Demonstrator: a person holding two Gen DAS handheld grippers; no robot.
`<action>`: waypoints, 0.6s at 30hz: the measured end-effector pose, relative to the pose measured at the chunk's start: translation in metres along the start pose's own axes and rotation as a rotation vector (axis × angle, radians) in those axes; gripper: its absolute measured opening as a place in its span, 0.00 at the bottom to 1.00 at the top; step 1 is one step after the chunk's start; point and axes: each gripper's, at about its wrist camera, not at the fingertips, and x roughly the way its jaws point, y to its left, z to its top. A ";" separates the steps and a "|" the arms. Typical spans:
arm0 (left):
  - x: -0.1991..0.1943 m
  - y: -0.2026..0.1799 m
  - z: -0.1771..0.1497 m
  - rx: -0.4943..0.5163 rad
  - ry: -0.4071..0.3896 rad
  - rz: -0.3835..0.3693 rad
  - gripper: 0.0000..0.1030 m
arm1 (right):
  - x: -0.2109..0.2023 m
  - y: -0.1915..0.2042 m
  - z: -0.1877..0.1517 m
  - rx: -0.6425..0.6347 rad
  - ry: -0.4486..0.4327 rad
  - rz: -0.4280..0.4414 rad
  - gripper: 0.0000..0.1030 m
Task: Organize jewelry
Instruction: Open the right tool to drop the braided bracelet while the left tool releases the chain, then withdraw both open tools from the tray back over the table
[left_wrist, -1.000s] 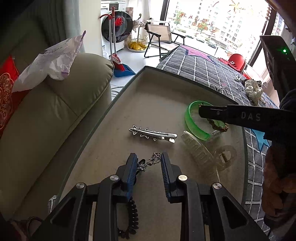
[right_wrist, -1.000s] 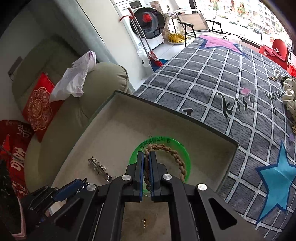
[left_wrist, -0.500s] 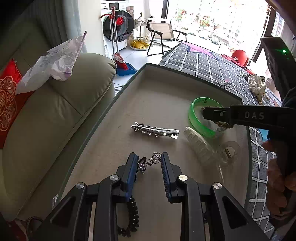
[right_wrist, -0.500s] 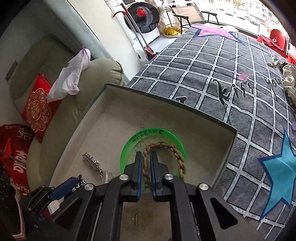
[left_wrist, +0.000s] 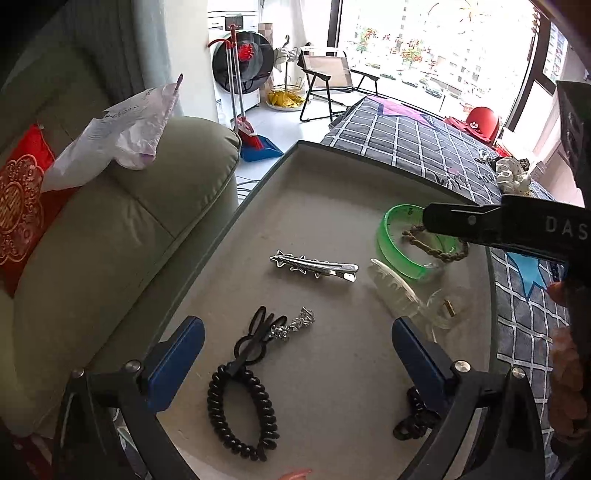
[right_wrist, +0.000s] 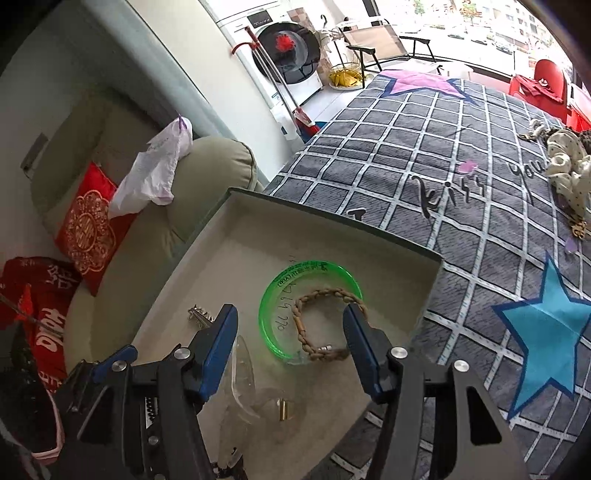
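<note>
Opened wide since the earlier frames, both pairs of fingers: left gripper (left_wrist: 297, 349) let go of the black hair tie with silver charm (left_wrist: 275, 330), right gripper (right_wrist: 290, 330) let go of the braided bracelet (right_wrist: 321, 321). Left the tie lying loose between the left fingers, its coil (left_wrist: 242, 417) trailing back toward the camera. Dropped the bracelet between the right fingers, inside the green bangle (right_wrist: 280, 314) and draped over its rim on the side of the right-hand finger. Lay ahead of the left fingers: silver hair clip (left_wrist: 314, 264); toward the right-hand finger, a clear claw clip (left_wrist: 395, 290).

Judged to be the release step, with both pieces now in the grey tray (left_wrist: 332, 177). Called next for lifting clear and fetching more from the checked blanket (right_wrist: 443, 155), where a scrunchie pile (right_wrist: 569, 166) waited.

Hard to read: the clear clip's outline and its small brass spring. Cut off behind the left gripper's right-hand finger: a second black coil (left_wrist: 413, 424).
</note>
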 end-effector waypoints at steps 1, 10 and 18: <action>-0.001 0.000 -0.001 0.000 -0.001 0.001 0.99 | -0.002 0.000 -0.001 -0.001 -0.001 -0.003 0.61; -0.010 0.001 -0.006 -0.016 -0.002 0.006 0.99 | -0.018 0.003 -0.015 -0.001 0.001 -0.020 0.71; -0.024 0.003 -0.014 -0.009 -0.032 0.043 0.99 | -0.033 0.008 -0.036 -0.011 -0.011 -0.036 0.88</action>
